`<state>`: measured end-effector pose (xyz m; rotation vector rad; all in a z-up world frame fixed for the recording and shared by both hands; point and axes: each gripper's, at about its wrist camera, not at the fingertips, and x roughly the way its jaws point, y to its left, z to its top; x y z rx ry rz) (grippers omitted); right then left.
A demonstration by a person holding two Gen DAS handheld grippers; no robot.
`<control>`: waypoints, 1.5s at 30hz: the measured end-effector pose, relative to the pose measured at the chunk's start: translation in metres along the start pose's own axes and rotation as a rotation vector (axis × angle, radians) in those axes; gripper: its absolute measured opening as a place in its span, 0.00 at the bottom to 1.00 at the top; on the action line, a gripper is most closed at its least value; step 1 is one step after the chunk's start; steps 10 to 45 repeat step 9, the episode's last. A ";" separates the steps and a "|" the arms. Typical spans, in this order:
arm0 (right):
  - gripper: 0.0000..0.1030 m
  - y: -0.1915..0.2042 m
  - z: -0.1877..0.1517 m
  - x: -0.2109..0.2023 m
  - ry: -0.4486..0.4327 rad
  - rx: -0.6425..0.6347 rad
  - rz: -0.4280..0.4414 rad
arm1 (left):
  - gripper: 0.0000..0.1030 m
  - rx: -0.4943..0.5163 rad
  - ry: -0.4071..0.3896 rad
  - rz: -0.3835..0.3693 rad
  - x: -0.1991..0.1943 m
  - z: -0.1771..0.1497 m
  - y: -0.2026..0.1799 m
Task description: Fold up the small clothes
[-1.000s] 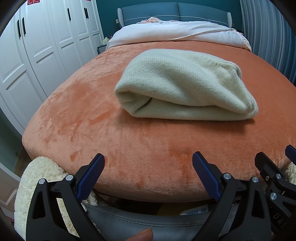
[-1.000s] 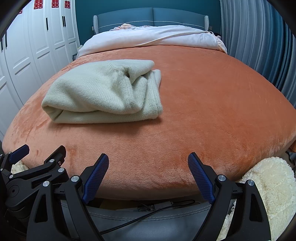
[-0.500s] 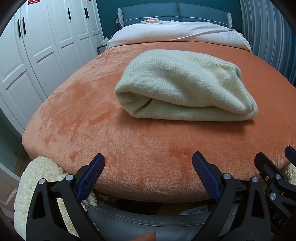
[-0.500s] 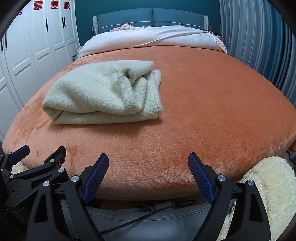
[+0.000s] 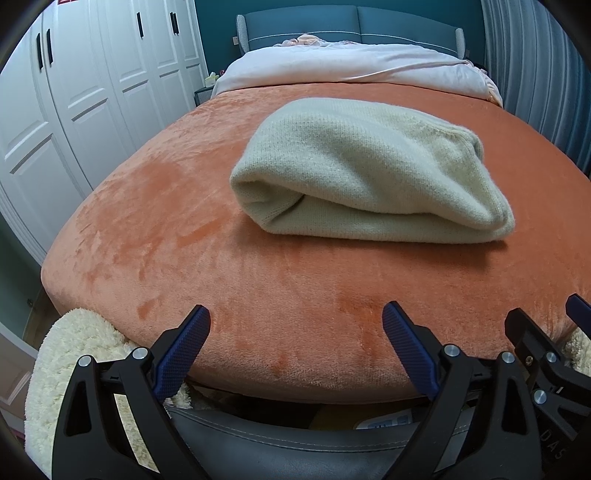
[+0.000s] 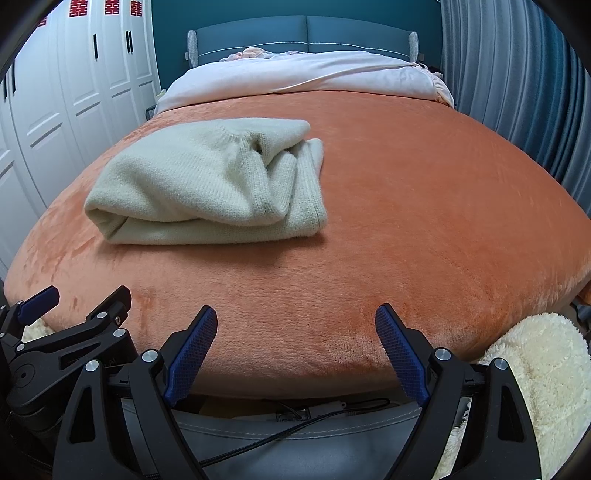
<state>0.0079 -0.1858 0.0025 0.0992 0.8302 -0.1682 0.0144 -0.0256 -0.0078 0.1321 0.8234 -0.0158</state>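
A folded pale cream knit garment point(image 5: 369, 173) lies on the orange blanket point(image 5: 258, 277) of the bed; it also shows in the right wrist view point(image 6: 207, 184), left of centre. My left gripper point(image 5: 295, 317) is open and empty, held back at the bed's near edge, well short of the garment. My right gripper point(image 6: 295, 317) is open and empty, also at the near edge, to the right of the garment. The right gripper's body shows at the right edge of the left wrist view point(image 5: 546, 354), and the left gripper's body in the right wrist view point(image 6: 66, 332).
White wardrobe doors point(image 5: 74, 92) stand along the left. A white duvet point(image 5: 351, 62) and blue headboard point(image 5: 351, 22) are at the far end. Blue curtains point(image 6: 517, 92) hang on the right. Fluffy cream cushions point(image 5: 74, 362) point(image 6: 535, 369) and a grey seat point(image 5: 277, 443) lie below the grippers.
A fingertip at the bottom edge of the left wrist view has slipped out of sight. Grippers and garment have hardly moved.
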 end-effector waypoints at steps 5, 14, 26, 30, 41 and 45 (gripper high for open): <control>0.83 -0.001 0.000 0.000 0.000 0.000 0.000 | 0.89 -0.001 -0.004 0.006 -0.001 0.000 -0.002; 0.83 -0.001 0.000 0.000 0.000 0.000 0.001 | 0.89 -0.002 -0.003 0.006 -0.001 0.000 -0.003; 0.83 -0.001 0.000 0.000 0.000 0.000 0.001 | 0.89 -0.002 -0.003 0.006 -0.001 0.000 -0.003; 0.83 -0.001 0.000 0.000 0.000 0.000 0.001 | 0.89 -0.002 -0.003 0.006 -0.001 0.000 -0.003; 0.83 -0.001 0.000 0.000 0.000 0.000 0.001 | 0.89 -0.002 -0.003 0.006 -0.001 0.000 -0.003; 0.83 -0.001 0.000 0.000 0.000 0.000 0.001 | 0.89 -0.002 -0.003 0.006 -0.001 0.000 -0.003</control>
